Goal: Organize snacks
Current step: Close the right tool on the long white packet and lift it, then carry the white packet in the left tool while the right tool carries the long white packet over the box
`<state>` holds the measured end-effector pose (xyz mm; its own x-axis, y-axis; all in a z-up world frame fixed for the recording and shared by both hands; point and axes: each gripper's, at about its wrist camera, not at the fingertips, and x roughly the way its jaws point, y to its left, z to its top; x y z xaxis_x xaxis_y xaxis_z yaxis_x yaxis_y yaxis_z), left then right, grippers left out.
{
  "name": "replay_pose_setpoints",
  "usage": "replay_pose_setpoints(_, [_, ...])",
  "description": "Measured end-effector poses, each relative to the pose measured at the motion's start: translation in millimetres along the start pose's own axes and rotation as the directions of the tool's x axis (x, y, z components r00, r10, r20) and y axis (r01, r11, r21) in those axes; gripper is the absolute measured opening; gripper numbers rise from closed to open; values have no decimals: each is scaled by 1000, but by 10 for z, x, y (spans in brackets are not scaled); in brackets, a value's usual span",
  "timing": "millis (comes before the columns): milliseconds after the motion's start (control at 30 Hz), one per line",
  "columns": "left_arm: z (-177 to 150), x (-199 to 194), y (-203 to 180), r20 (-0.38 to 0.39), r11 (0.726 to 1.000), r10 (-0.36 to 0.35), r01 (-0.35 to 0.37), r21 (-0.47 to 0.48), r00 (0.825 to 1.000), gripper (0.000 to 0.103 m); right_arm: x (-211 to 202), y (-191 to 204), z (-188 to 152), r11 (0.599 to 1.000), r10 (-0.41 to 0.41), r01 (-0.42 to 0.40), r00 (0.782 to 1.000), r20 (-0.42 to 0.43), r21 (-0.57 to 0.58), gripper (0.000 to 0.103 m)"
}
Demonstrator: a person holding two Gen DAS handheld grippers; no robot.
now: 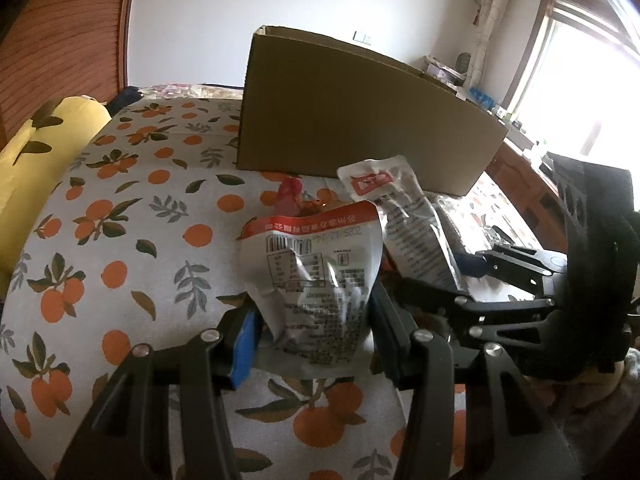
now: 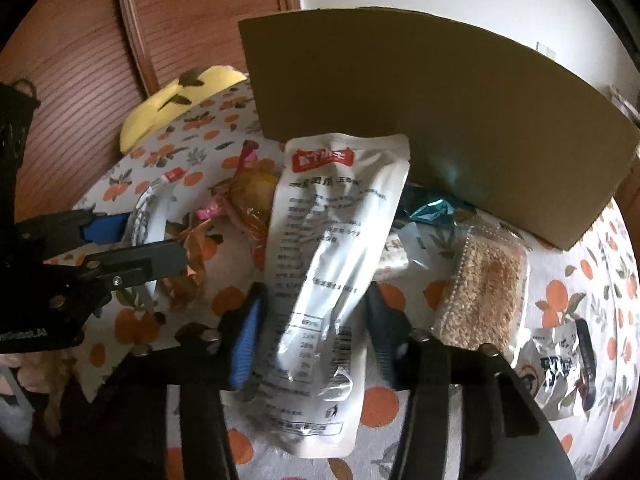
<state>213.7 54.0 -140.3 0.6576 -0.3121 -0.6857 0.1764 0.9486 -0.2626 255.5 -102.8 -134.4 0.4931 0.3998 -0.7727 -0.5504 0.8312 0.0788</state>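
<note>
Silver foil fills both grips: the left gripper [image 1: 312, 336] is clamped on a crumpled silver packet with a red band [image 1: 314, 276], held up in front of the cardboard box [image 1: 360, 116], while the right gripper [image 2: 316, 332] pinches a long white pouch [image 2: 328, 272] at its middle, its red label end nearest the box. Around the foot of the box, on the orange-print cloth [image 2: 560, 292], lie a clear pack of sesame bars [image 2: 484, 288], a teal wrapper [image 2: 428, 208], amber-wrapped sweets [image 2: 252, 200] and a dark-printed silver packet [image 2: 560, 368].
</note>
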Motion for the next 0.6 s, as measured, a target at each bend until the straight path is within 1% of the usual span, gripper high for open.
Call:
replay_pose_setpoints(133, [15, -49, -12, 12, 1000, -2, 2, 4, 1000, 50, -102, -2, -14, 1000, 7, -7, 1000, 25, 11, 42])
replay_pose_setpoints(367, [78, -142, -95, 38, 1000, -10, 9, 25, 999, 50, -445, -79, 30, 999, 31, -34, 996, 86, 25, 42])
replay_pose_setpoints(600, [240, -301, -142, 79, 999, -12, 8, 51, 997, 50, -639, -164, 84, 999, 32, -36, 991, 127, 33, 44])
